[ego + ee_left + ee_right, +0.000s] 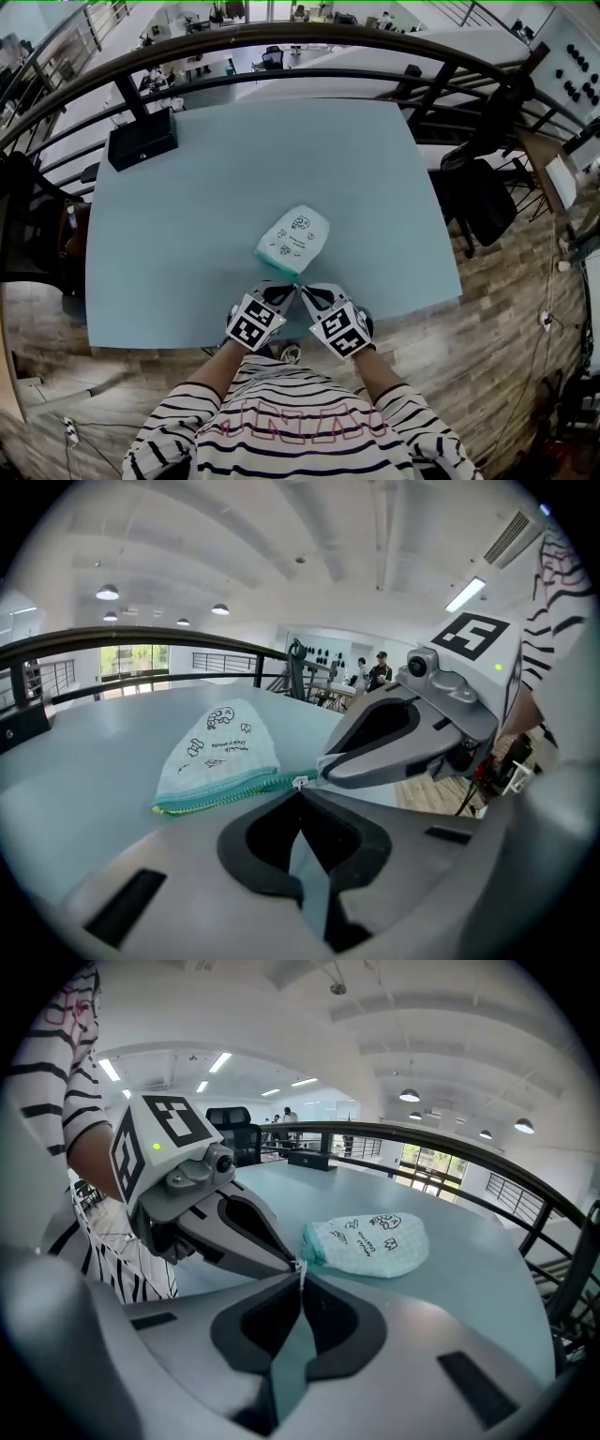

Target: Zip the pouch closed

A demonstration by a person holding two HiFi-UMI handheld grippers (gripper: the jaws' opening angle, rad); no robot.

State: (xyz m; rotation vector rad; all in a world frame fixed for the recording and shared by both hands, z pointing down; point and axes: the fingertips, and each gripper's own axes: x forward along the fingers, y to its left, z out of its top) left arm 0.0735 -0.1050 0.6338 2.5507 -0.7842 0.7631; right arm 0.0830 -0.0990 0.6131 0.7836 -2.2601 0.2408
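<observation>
Anchoring the pouch (295, 236) — lying by the table's (187, 234) front edge — with the right claw (300, 1277) pinched shut on its near corner, then drawing the white zipper pull (300, 782), clamped in the closed left claw (301, 799), steadily along the green teeth (225, 794), low and in line.

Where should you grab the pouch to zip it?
At the near corner, by the little white pull at the zip's end, coming in low from the table's near edge. The pouch lies flat with that corner pointing that way, so it's probably easiest to pinch. The left gripper and right gripper are both shut there.
</observation>
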